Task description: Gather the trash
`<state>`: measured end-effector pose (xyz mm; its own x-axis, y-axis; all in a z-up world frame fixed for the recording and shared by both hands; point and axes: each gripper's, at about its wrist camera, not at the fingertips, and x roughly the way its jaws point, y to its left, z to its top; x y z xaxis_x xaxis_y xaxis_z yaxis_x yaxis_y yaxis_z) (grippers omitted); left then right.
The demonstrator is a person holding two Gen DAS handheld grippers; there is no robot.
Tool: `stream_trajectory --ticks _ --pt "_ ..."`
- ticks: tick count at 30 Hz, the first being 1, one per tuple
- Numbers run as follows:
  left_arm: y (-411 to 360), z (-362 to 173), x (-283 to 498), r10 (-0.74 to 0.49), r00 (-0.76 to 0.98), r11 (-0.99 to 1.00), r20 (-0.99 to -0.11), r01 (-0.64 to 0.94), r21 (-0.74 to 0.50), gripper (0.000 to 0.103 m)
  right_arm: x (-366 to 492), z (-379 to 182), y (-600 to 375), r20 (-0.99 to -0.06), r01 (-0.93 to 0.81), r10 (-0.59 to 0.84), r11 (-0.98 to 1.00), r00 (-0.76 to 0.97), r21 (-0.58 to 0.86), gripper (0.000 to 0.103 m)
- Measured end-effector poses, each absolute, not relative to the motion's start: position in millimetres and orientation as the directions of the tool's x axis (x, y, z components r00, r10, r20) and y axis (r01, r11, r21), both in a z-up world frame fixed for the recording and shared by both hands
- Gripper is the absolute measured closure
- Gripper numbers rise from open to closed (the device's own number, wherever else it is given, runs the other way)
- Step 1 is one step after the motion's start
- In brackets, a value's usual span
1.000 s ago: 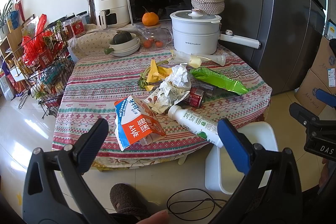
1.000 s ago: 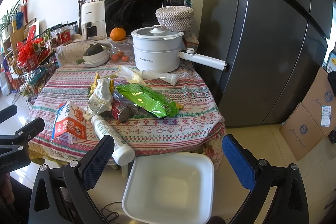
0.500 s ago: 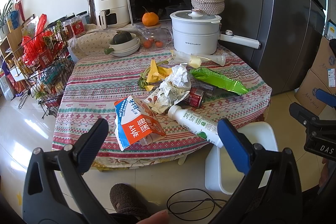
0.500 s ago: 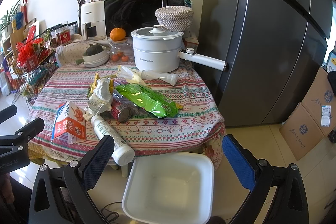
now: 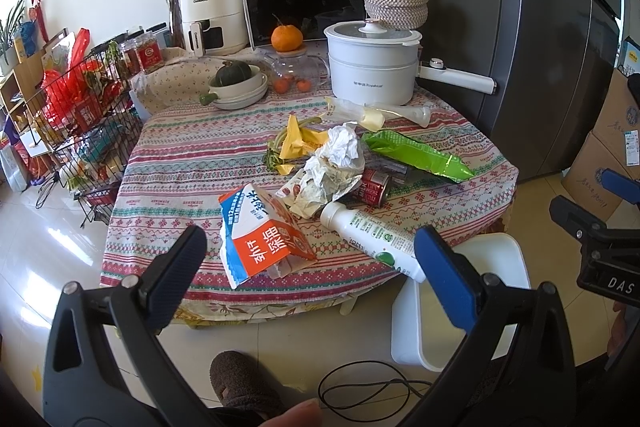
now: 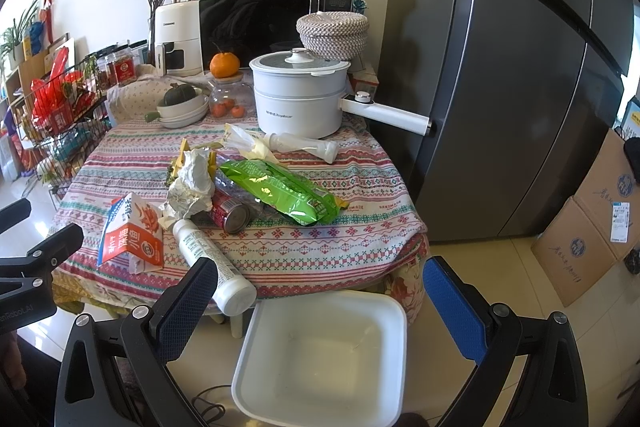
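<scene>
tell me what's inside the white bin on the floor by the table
The right wrist view looks down into the white bin: its floor and walls are bare, with no trash in it. Its near edge is cut off by the frame; the left wrist view shows only one side.

- A white electric pot (image 6: pixel 298 99) with a long handle stands at the back of the patterned tablecloth (image 6: pixel 360 195).
- A woven basket (image 6: pixel 332 35) sits behind it.
- An orange (image 5: pixel 286 38) rests on a glass jar.
- A grey refrigerator (image 6: pixel 500 87) stands to the right.
</scene>
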<state>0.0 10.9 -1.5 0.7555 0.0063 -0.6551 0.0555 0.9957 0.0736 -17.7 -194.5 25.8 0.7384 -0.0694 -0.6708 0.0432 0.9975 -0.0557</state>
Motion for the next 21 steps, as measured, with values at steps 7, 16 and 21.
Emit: stream_trajectory --ticks 7,16,21 --pt "17.8 -3.7 15.1 -0.005 0.759 0.995 -0.651 0.070 0.074 0.000 -10.7 20.6 -194.6 -0.677 0.048 -0.079 0.997 0.732 -0.064 0.000" --pt "44.9 -27.0 84.4 -0.088 0.564 0.993 -0.821 0.110 -0.032 0.000 32.6 16.2 -186.1 -0.759 -0.049 0.004 0.998 0.651 -0.037 0.000" --pt "64.1 -45.6 109.0 -0.132 0.490 0.991 -0.862 0.068 -0.113 0.002 57.6 -5.1 -155.9 -0.819 -0.234 0.130 0.972 0.559 -0.005 0.000"
